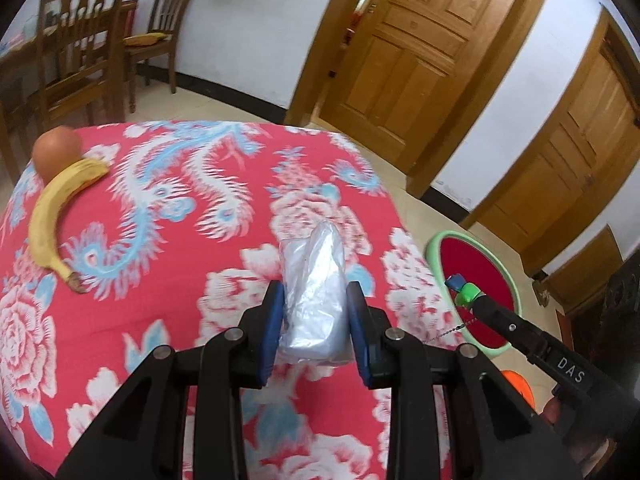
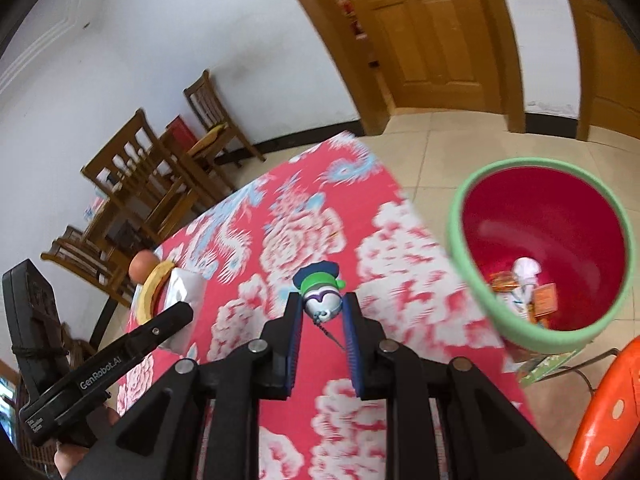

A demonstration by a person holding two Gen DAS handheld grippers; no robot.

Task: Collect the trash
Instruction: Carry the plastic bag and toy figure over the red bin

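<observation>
My left gripper point(image 1: 315, 300) is shut on a crumpled clear plastic bag point(image 1: 314, 292) and holds it above the red flowered tablecloth point(image 1: 168, 240). My right gripper point(image 2: 322, 308) is shut on a small toy figure point(image 2: 322, 294) with a green band, a blue cap and a bead chain, held over the table's right side. The toy also shows in the left wrist view point(image 1: 464, 290), in front of the bin. The red bin with a green rim point(image 2: 472, 272) stands on the floor to the right of the table and holds several wrappers point(image 2: 528, 288).
A banana point(image 1: 56, 216) and a brown egg point(image 1: 56, 150) lie at the table's far left. Wooden chairs point(image 1: 80, 52) stand by the wall beyond. Wooden doors point(image 1: 408, 40) are behind. An orange plastic stool point(image 2: 608, 412) stands near the bin.
</observation>
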